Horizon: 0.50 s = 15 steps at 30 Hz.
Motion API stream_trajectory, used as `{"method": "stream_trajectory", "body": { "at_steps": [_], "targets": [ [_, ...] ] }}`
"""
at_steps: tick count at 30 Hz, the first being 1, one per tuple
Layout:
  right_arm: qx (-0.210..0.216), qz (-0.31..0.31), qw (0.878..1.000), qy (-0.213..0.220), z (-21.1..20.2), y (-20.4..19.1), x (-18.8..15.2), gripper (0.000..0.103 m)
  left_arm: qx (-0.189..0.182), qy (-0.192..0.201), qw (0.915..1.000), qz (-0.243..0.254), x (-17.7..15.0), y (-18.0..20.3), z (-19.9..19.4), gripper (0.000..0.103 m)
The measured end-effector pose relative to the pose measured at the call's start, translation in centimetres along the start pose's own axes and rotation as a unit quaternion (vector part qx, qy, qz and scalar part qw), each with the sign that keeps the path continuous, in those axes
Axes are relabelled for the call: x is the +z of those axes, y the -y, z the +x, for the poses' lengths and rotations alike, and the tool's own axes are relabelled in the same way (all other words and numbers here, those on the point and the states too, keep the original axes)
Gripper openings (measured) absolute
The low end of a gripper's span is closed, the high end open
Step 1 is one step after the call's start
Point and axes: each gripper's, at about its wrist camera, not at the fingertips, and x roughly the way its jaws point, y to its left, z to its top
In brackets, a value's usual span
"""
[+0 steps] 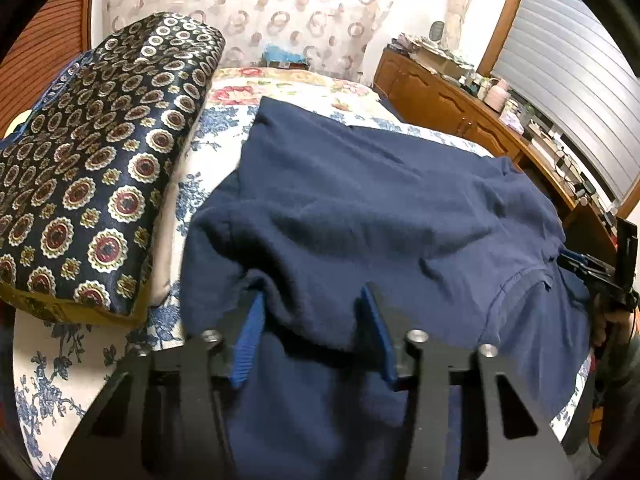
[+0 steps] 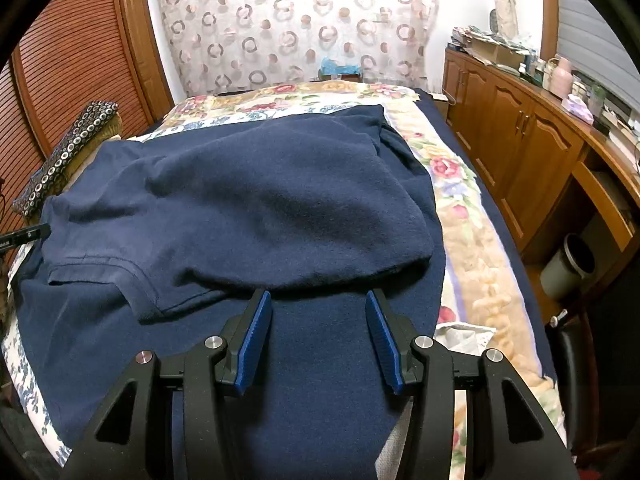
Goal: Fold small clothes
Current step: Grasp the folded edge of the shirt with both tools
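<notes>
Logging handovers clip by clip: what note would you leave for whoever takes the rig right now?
Left gripper: jaws partly closed around a raised fold of the shirt; whether the pads pinch it is unclear.
Right gripper: open over the shirt's near edge, holding nothing.
Shirt: navy, spread on the bed.
Done: one layer is folded over the rest.
Left: the sleeve sticks out to the side; tuck it in, finish the folds, flatten.
</notes>
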Motion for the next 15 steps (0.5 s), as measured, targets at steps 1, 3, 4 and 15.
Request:
{"method": "stream_trajectory", "body": {
  "at_steps": [1, 3, 4, 15],
  "targets": [
    [0.0, -0.002, 1.0, -0.003, 0.0, 0.0, 0.1, 0.051, 0.001, 0.004, 1.0, -0.002, 0.0, -0.4, -0.1, 0.036],
    [0.0, -0.014, 1.0, -0.015, 0.1, -0.2, 0.4, 0.051, -0.002, 0.006, 0.9999, -0.009, -0.1, -0.8, -0.2, 0.031],
    [0.013, -0.008, 1.0, -0.02, 0.2, -0.1, 0.7, 0.051, -0.004, 0.006, 0.9999, -0.014, -0.1, -1.1, -0.3, 0.03],
    [0.016, 0.023, 0.999, -0.022, 2.2, 0.4, 2.6, 0.036, -0.008, 0.031, 0.9994, 0.01, -0.1, -0.1, -1.6, 0.011]
  ]
}}
